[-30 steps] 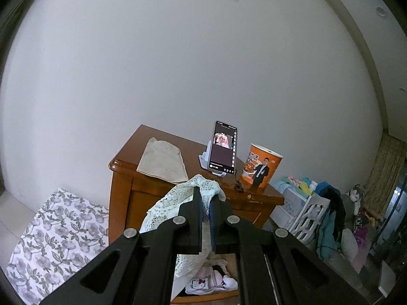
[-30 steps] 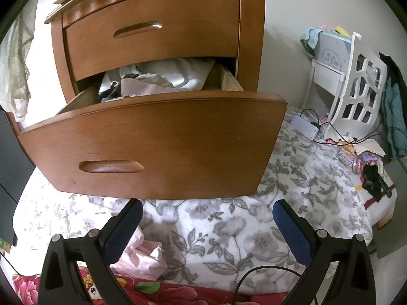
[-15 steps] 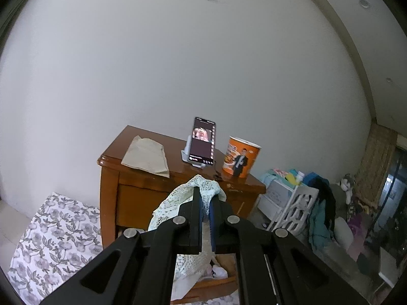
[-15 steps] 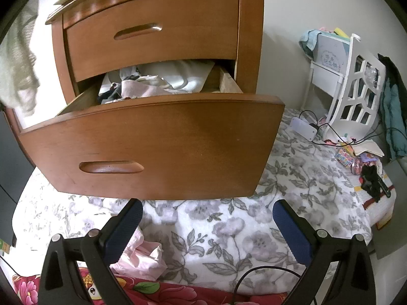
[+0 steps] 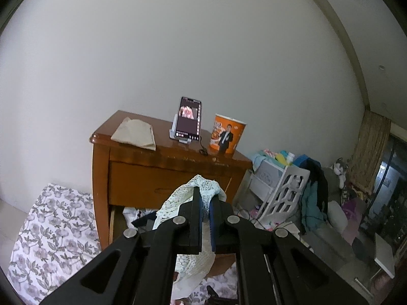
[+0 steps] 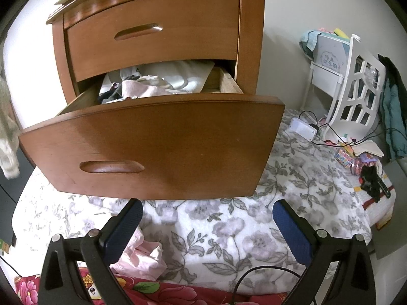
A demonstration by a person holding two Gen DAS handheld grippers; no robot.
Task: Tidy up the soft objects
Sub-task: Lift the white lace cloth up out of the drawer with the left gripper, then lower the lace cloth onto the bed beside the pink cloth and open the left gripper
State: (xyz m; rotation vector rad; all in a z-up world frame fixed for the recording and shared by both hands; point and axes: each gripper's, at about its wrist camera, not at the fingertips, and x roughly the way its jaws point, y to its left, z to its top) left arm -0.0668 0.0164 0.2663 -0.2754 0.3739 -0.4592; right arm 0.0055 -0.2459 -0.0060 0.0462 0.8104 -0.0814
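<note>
A plain white wall [image 5: 178,50] fills the left wrist view, and under it stands a wooden nightstand [image 5: 142,178] with a phone [image 5: 189,118] and an orange cup [image 5: 227,137] on top. Dead ahead, the left gripper [image 5: 206,199] is clenched on a pale green lace cloth [image 5: 183,198]. The cloth bunches over the fingertips and hangs down past the left finger, trailing below the jaws. Beyond and below the tips lies the open bottom drawer [image 5: 119,218], with clothes piled inside. So the drawer sits forward and down from the held cloth, and I'd say that's the gap the next move has to close.

Over to the right wrist view: flowered bedding [image 6: 216,228] spreads across the floor in front of the nightstand. The right gripper [image 6: 207,216] has its jaws spread wide, nothing between them. The drawer front [image 6: 152,147] sits just ahead of and above the tips, pulled well out, with white, pink and dark clothes heaped behind it. A crumpled pink garment [image 6: 142,256] lies on the bedding just beside the left finger, low and near. At the far left edge, the lace cloth [image 6: 6,132] dangles, blurred. The left hand has the cloth; the right is nearer the pink garment.
</note>
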